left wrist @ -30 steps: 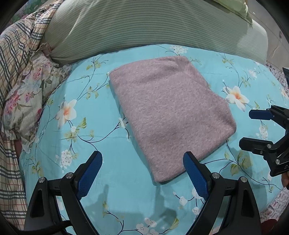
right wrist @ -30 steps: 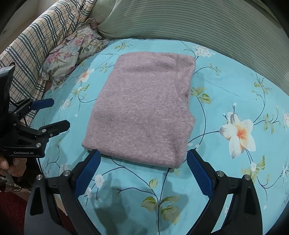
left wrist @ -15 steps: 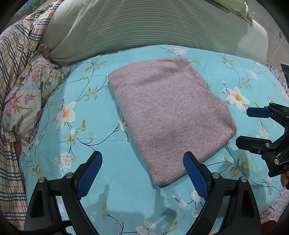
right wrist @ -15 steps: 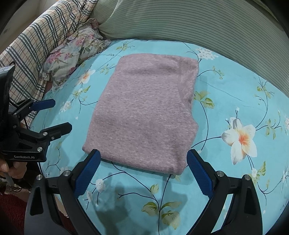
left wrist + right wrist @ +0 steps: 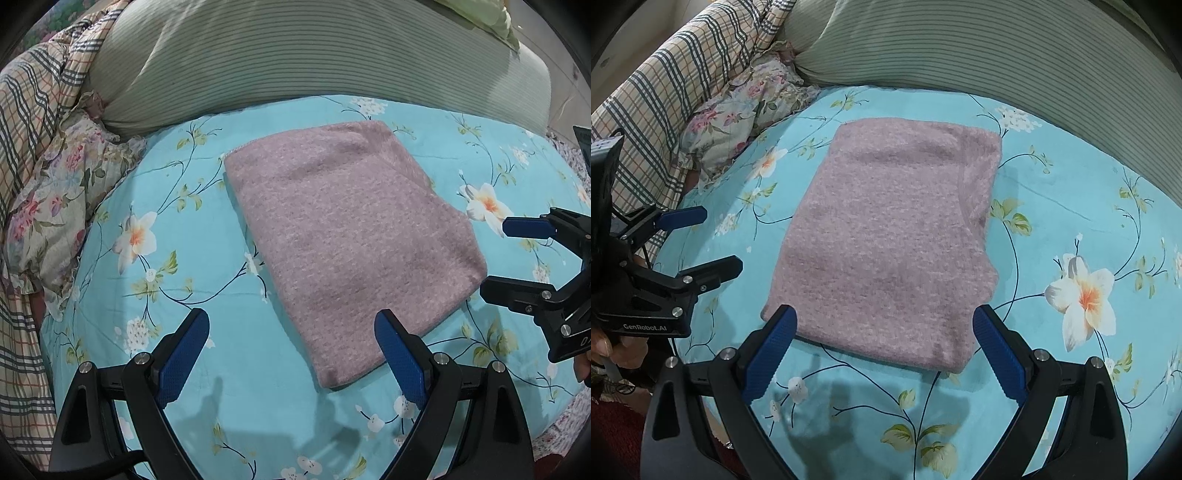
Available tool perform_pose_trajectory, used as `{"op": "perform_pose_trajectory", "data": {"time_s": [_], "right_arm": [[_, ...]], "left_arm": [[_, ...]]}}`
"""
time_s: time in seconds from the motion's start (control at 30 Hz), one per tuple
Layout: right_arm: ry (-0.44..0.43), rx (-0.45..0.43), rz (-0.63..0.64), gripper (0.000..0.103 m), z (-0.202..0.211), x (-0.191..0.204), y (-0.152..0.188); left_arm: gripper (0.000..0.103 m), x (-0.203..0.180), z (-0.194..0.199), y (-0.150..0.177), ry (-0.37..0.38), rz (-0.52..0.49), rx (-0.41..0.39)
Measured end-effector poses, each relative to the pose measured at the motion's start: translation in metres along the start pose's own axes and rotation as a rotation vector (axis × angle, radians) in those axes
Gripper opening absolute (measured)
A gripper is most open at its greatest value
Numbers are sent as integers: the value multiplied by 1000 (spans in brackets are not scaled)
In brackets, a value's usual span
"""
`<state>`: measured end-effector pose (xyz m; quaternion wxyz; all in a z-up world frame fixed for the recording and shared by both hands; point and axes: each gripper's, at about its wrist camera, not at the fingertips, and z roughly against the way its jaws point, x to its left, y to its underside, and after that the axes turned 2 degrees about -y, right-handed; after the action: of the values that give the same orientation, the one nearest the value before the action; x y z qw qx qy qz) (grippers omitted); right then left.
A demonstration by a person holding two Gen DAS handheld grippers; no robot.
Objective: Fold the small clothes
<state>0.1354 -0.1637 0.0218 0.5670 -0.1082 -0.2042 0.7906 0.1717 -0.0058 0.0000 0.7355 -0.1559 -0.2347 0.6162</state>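
Note:
A mauve knit garment (image 5: 347, 236) lies folded into a flat rectangle on the turquoise floral bedsheet (image 5: 184, 236); it also shows in the right wrist view (image 5: 890, 236). My left gripper (image 5: 291, 328) is open and empty, held above the sheet near the garment's near left corner. My right gripper (image 5: 884, 325) is open and empty, its jaws hovering over the garment's near edge. The right gripper shows at the right of the left wrist view (image 5: 498, 258). The left gripper shows at the left of the right wrist view (image 5: 720, 240).
A green striped pillow (image 5: 295, 55) lies behind the garment. A plaid blanket (image 5: 665, 85) and a floral cushion (image 5: 746, 107) are heaped at the left. The bed edge runs below the grippers.
Both grippers have drifted slightly, so the garment sits a little lower in both views. The garment has not moved and both grippers stay open.

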Motion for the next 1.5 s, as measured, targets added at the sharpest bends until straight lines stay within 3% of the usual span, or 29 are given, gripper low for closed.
{"op": "perform_pose_trajectory", "data": {"time_s": [1.5], "right_arm": [[-5,-18,20,96,13,2,-1]], "left_arm": [[92,-3,11,-3,0,7,-27]]}}
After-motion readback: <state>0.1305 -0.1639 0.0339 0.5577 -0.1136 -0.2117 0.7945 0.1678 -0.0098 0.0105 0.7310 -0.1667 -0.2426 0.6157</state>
